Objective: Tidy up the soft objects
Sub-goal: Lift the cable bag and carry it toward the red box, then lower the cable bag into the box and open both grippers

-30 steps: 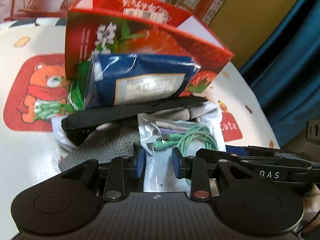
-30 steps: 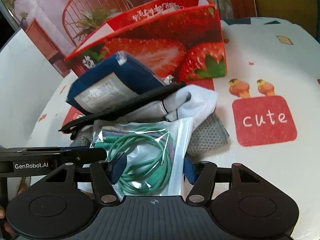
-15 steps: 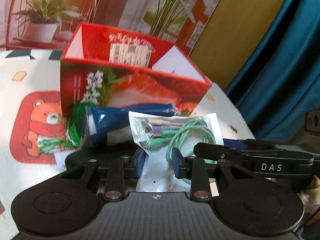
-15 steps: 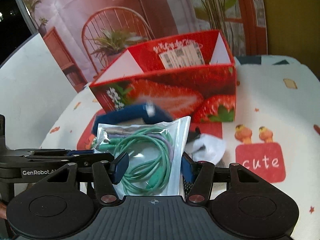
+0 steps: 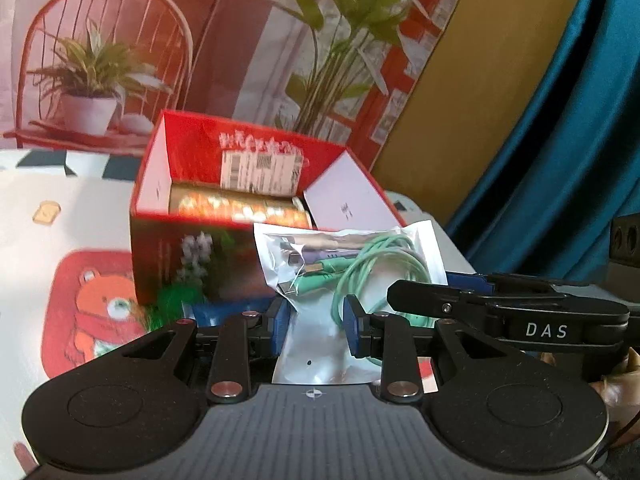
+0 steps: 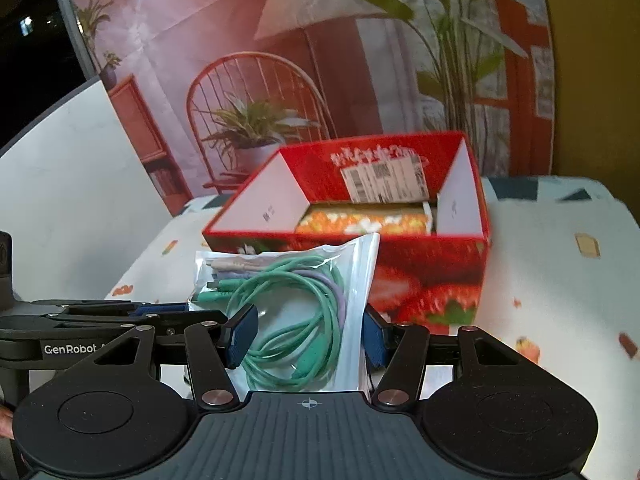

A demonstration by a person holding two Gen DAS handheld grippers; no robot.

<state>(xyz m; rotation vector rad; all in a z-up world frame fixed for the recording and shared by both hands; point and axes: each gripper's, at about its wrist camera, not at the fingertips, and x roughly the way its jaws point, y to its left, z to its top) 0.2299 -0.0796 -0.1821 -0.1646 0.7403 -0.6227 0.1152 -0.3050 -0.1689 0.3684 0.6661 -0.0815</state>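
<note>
The clear bag of green cables [image 5: 352, 276] has come up off the pile it lay on a second ago. Then it rested on grey cloth and a black strap at the bottom of both views — now it hangs in the lower middle of each frame, level with the front wall of the red strawberry box [image 5: 256, 216].

Both grippers hold it. The left gripper [image 5: 316, 320] has its jaws drawn narrow on the bag's lower part; the right gripper [image 6: 308, 334] has its jaws set wider, one on each side edge of the bag, blue pads against the plastic.

The view into the box has opened too: a flat orange-patterned packet [image 6: 364, 222] shows on its floor, with bare room around it.

For the task, the lift looks done and the carry is under way — the bag probably goes over the near wall and into the box. The blue pouch [image 5: 224, 306] is only a sliver at lower left of the left view, so more of the pile is likely left on the surface [image 6: 560, 248].
</note>
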